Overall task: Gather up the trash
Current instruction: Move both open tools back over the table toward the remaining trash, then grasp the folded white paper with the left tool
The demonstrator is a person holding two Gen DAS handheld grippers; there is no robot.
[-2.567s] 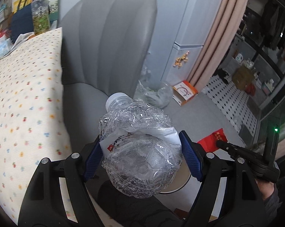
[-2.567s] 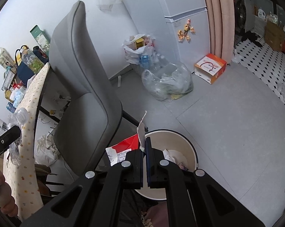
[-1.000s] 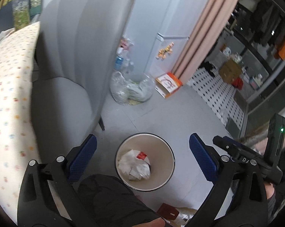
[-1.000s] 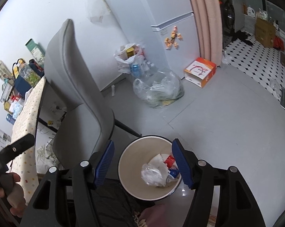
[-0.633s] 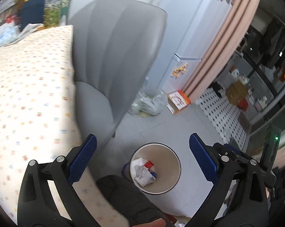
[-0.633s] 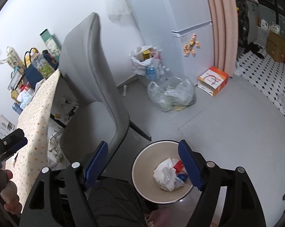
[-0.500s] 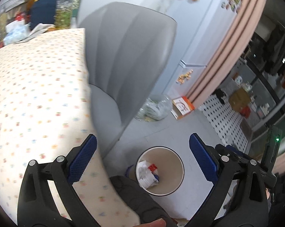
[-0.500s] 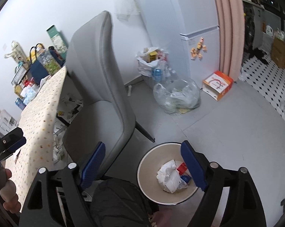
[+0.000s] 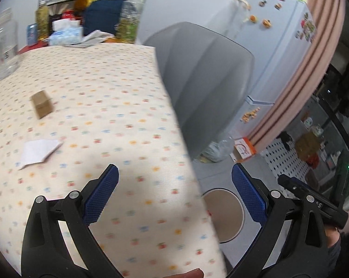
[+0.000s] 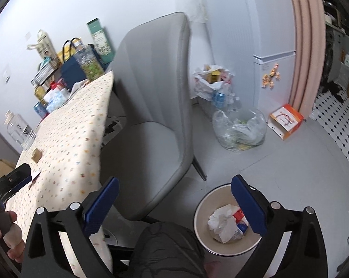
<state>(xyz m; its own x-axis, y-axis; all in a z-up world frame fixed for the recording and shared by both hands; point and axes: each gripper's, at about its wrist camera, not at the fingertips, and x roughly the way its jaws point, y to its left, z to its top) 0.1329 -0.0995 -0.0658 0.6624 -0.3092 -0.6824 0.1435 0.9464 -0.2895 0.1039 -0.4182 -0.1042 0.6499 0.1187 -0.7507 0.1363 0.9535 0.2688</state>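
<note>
Both my views have swung from the round cream wastebin [image 10: 198, 217] toward the spotted tablecloth [image 9: 109, 106]. My left gripper [image 9: 174, 193] gapes wide and empty; my right gripper [image 10: 174, 203] has just opened fully, empty too. No label reads clearly.

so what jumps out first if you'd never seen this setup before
Both pairs of blue-padded fingers stand wide open with nothing between them, the left gripper over the dotted tablecloth and the right gripper above the floor. Below the right one, a round bin holds crumpled trash. A small cardboard box and a white paper scrap lie on the cloth.
</note>
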